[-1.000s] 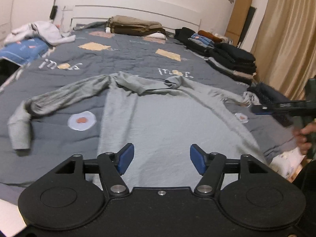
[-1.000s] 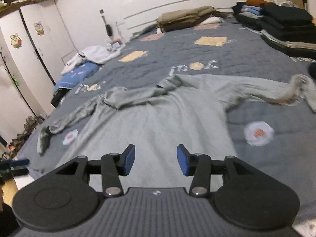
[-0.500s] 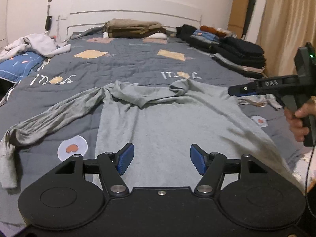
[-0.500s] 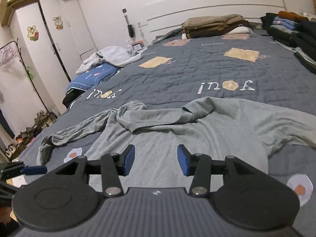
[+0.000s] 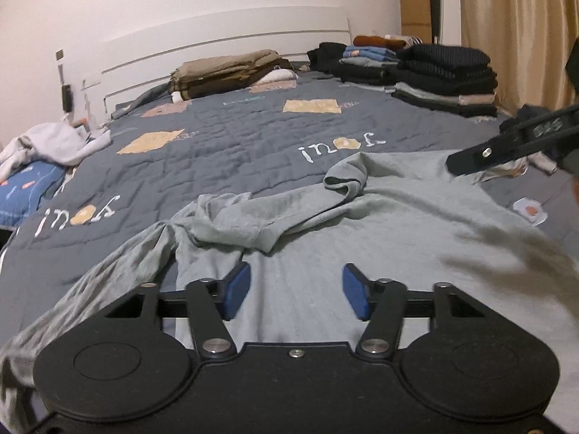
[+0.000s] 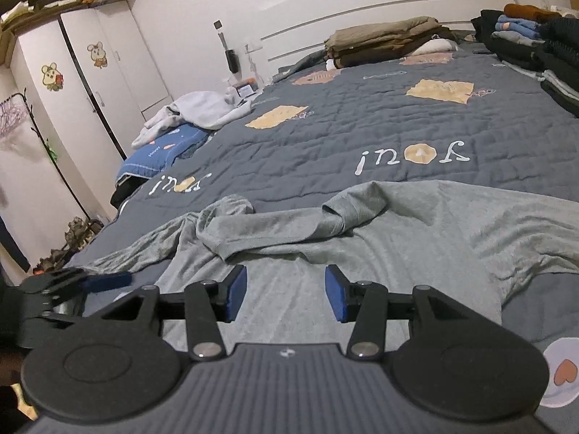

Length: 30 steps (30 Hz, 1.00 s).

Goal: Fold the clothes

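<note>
Grey long-sleeved shirt (image 5: pixel 380 253) lies spread on the quilt (image 5: pixel 253 137), collar bunched, and both the left gripper (image 5: pixel 295 291), its jaws just narrowed, and the right gripper (image 6: pixel 286 294) hover over it with fingers apart, empty, likely lining up a grab.

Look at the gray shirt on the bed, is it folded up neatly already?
No, the gray long-sleeved shirt lies spread open on the quilt, its collar rumpled and a sleeve stretched out sideways.

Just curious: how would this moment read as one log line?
step: approach | shirt: spread on bed, unfolded | left tool: open, just closing | right tool: open
</note>
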Each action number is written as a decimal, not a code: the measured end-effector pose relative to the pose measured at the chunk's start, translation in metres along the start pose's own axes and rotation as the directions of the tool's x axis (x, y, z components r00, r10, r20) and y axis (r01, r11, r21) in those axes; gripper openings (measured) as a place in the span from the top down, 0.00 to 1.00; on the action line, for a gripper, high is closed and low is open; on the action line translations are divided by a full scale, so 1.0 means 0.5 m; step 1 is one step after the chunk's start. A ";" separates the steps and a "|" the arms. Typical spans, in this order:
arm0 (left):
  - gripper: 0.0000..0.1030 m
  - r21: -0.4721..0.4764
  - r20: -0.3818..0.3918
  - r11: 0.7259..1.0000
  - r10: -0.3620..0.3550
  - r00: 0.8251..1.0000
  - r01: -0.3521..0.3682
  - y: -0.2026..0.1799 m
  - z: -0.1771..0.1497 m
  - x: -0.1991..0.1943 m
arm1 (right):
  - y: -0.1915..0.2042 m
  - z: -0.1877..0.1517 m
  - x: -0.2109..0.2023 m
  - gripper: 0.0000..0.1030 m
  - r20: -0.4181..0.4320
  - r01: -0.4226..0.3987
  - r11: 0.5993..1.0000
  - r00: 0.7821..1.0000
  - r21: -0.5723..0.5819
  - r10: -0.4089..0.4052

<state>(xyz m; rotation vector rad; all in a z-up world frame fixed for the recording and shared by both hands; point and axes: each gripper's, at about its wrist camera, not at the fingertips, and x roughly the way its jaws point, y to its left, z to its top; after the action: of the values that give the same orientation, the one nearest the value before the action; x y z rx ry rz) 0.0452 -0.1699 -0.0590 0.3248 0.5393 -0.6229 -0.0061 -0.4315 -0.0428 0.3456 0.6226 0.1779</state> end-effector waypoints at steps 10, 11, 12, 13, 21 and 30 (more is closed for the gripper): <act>0.58 0.175 -0.049 0.983 0.072 0.996 -0.062 0.010 0.022 0.142 | -0.028 0.008 0.023 0.54 -0.008 0.000 0.999 1.000 0.048 0.000; 0.58 0.196 -0.057 0.979 0.074 0.996 -0.062 0.011 0.023 0.156 | -0.030 0.008 0.027 0.53 -0.008 0.007 0.999 1.000 0.052 -0.006; 0.58 0.216 -0.065 0.974 0.079 0.995 -0.064 0.011 0.022 0.169 | -0.033 0.010 0.031 0.53 -0.010 0.006 0.998 1.000 0.063 -0.005; 0.57 0.235 -0.073 0.970 0.086 0.994 -0.066 0.010 0.022 0.180 | -0.036 0.010 0.036 0.53 -0.011 0.002 0.998 1.000 0.069 -0.001; 0.82 0.342 -0.088 0.939 0.078 0.993 -0.043 0.029 0.026 0.232 | -0.056 0.009 0.056 0.53 -0.031 0.002 0.994 1.000 0.106 0.001; 0.92 0.282 -0.028 0.958 0.060 0.998 -0.050 0.109 0.174 0.257 | -0.075 0.008 0.057 0.53 -0.025 0.005 0.990 1.000 0.144 -0.001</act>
<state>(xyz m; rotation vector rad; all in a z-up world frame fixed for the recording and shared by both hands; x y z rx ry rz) 0.1995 -0.2259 -0.0540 0.6195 0.4747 -0.6413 0.0214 -0.4599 -0.0688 0.4824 0.6621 0.1346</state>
